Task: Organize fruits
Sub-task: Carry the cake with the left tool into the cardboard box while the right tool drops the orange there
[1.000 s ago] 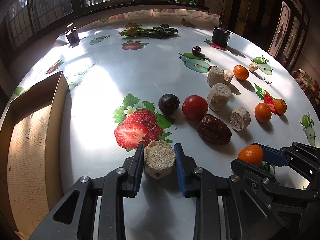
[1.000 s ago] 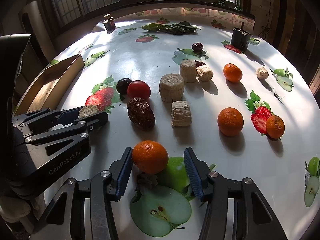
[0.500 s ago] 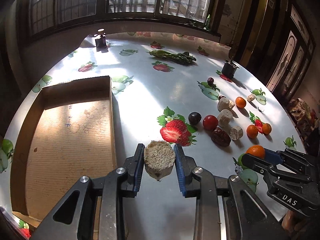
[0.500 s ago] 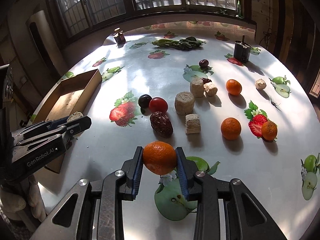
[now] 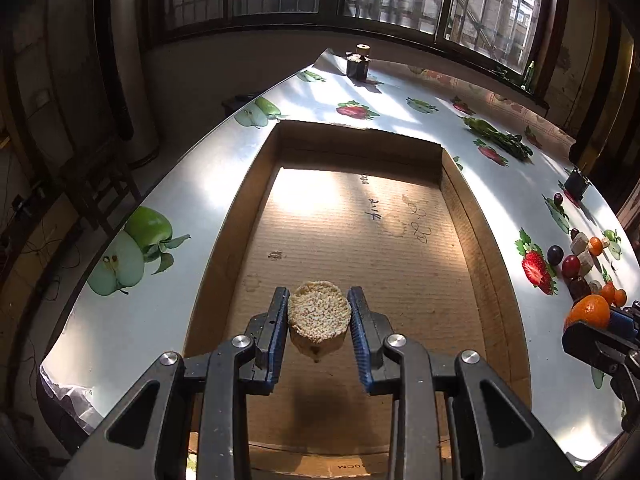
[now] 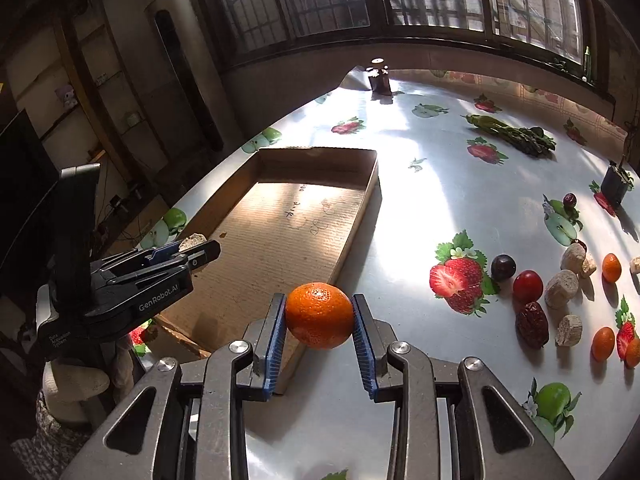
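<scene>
Status: my left hand-held gripper [image 5: 319, 322] clamps beige chunk [image 5: 319, 320] over cardboard box [image 5: 472, 216]; my right hand-held gripper [image 6: 319, 320] clamps orange [image 6: 319, 315], box at 10 o'clock.

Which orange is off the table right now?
The big orange clamped between the right gripper's fingers, held beside the cardboard box. The smaller oranges all sit on the table at the far right.

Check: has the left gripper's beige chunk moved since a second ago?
Yes. The beige chunk, clamped in the left gripper, went from the tablecloth to above the cardboard box.
</scene>
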`<state>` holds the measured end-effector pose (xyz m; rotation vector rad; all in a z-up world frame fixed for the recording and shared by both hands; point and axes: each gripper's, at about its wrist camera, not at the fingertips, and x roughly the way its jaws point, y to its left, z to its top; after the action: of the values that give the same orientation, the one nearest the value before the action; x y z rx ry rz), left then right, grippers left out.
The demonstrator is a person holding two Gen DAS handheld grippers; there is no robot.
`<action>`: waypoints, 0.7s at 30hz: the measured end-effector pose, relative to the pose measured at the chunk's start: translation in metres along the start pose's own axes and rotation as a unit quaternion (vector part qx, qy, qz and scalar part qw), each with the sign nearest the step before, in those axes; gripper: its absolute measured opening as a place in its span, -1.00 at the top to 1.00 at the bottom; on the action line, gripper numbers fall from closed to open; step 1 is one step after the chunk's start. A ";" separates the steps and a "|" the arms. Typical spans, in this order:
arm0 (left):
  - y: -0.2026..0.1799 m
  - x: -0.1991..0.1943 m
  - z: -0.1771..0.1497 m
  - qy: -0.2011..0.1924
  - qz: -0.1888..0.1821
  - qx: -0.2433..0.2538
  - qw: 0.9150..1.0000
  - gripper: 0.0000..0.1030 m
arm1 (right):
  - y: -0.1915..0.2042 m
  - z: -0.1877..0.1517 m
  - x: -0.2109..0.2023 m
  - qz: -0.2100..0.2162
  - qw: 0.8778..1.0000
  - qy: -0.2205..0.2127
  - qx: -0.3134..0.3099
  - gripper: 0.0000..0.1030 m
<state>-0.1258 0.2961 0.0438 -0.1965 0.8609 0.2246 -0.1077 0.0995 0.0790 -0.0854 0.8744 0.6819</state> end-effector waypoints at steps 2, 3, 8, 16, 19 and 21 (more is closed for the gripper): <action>0.007 0.007 -0.002 0.007 0.001 -0.008 1.000 0.44 | 0.011 0.000 0.012 0.011 1.000 0.007 -0.016 0.33; 0.009 0.009 -0.003 0.009 0.001 -0.010 1.000 0.44 | 0.014 0.000 0.018 0.014 1.000 0.011 -0.021 0.33; 0.014 0.018 -0.009 0.018 0.007 -0.002 1.000 0.44 | 0.018 -0.006 0.045 0.033 0.999 0.034 -0.023 0.33; 0.024 0.017 -0.011 0.012 0.012 0.035 0.999 0.44 | 0.028 -0.017 0.066 0.029 0.997 0.060 -0.027 0.33; 0.025 0.017 -0.014 0.006 0.012 0.060 0.998 0.43 | 0.033 -0.017 0.068 0.030 0.997 0.060 -0.030 0.31; 0.023 0.017 -0.014 0.006 0.010 0.078 0.997 0.43 | 0.035 -0.017 0.068 0.031 0.997 0.061 -0.029 0.31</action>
<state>-0.1317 0.3169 0.0196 -0.0426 0.8889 0.1748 -0.1089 0.1563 0.0251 -0.1541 0.9775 0.7673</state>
